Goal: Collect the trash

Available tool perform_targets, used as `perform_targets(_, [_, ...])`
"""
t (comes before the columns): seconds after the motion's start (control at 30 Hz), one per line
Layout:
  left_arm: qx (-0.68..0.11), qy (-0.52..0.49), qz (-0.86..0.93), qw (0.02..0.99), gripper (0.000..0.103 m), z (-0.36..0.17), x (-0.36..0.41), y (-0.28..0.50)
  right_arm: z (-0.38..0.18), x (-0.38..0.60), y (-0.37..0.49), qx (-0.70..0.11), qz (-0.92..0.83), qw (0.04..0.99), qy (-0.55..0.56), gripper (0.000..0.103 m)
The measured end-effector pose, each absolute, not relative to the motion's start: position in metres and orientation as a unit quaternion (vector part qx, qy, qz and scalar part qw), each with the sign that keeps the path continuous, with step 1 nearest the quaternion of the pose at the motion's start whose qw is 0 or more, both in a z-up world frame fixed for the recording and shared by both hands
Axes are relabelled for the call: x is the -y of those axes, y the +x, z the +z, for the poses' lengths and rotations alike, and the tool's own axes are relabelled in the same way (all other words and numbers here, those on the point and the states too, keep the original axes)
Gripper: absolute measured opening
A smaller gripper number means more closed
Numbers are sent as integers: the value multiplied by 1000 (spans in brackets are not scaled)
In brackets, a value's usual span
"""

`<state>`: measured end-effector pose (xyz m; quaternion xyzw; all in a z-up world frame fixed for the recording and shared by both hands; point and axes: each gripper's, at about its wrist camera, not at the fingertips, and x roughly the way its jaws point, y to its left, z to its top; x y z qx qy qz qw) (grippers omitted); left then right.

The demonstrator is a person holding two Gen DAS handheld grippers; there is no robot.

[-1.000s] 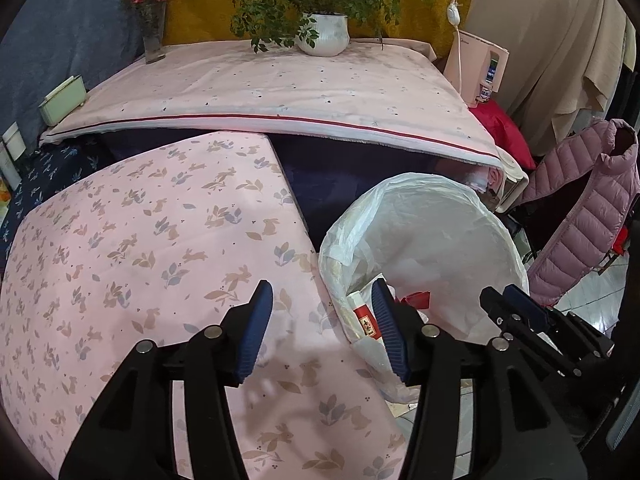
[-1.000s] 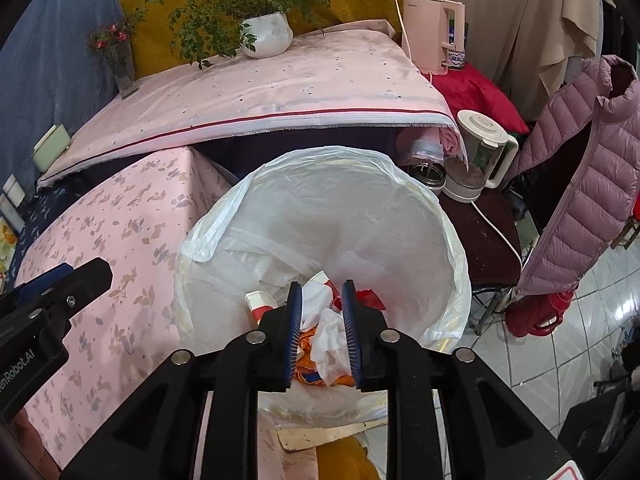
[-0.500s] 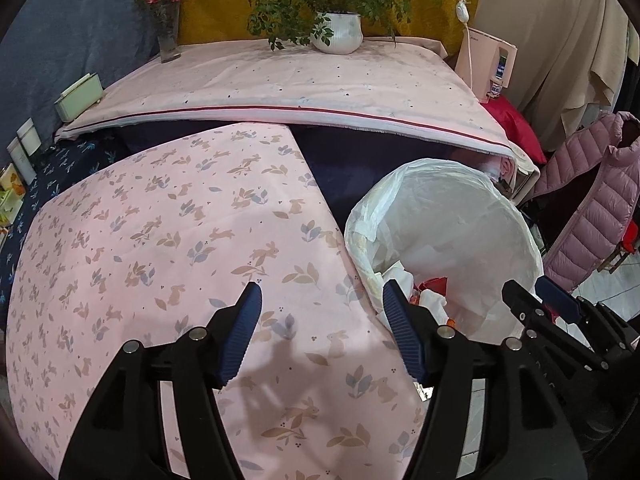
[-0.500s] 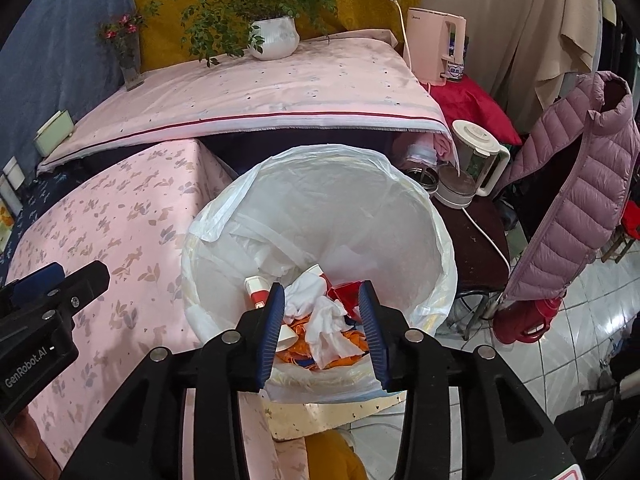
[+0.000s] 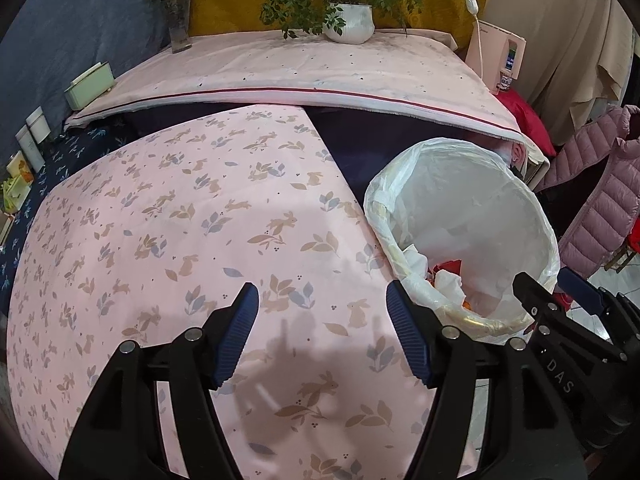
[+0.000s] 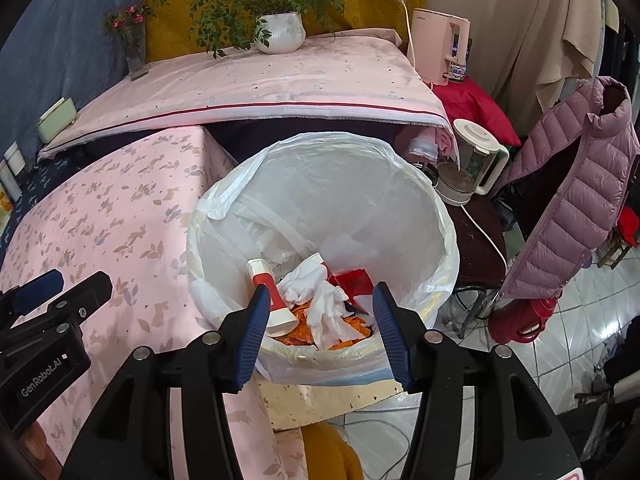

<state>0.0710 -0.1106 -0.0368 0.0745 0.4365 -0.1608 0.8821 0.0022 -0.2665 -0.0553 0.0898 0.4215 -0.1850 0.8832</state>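
A trash bin lined with a white bag [image 6: 400, 184] stands beside the pink rabbit-print table [image 6: 100, 216]. Inside lie crumpled white tissues [image 6: 320, 300], a red and white paper cup [image 6: 268, 292], red wrappers [image 6: 354, 282] and orange scraps. My right gripper [image 6: 318, 332] is open and empty, just above the bin's near rim. My left gripper [image 5: 322, 336] is open and empty over the table [image 5: 180, 220], left of the bin [image 5: 472, 208]. The right gripper shows at the lower right of the left wrist view [image 5: 556, 296].
Behind is a higher table with a pale cloth [image 6: 260, 84], a potted plant [image 6: 280, 32] and a flower vase [image 6: 134, 48]. A pink water dispenser [image 6: 438, 48], a blender jug [image 6: 468, 168], a pink puffer jacket [image 6: 572, 184] and a red flask [image 6: 524, 320] stand right of the bin.
My right gripper opened from nearly shut around crumpled trash; the trash now lies in the bin. Both grippers have pulled back and up from the bin, the left over the table.
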Motion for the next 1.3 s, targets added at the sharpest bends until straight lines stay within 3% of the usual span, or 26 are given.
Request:
perform_targets(0.17, [-434, 83, -152, 884, 66, -41, 107, 68, -56, 265, -2, -421, -191, 882, 94, 62])
perform_targets(0.4, [-439, 82, -150, 882, 71, -46, 105, 67, -57, 264, -4, -419, -188, 883, 92, 83])
perform_targets(0.53, [-438, 82, -149, 883, 73, -48, 105, 67, -58, 264, -6, -417, -187, 886, 87, 88])
perform_targets(1.3, [-429, 95, -142, 887, 89, -51, 112, 58, -64, 265, -20, -425, -194, 882, 63, 90])
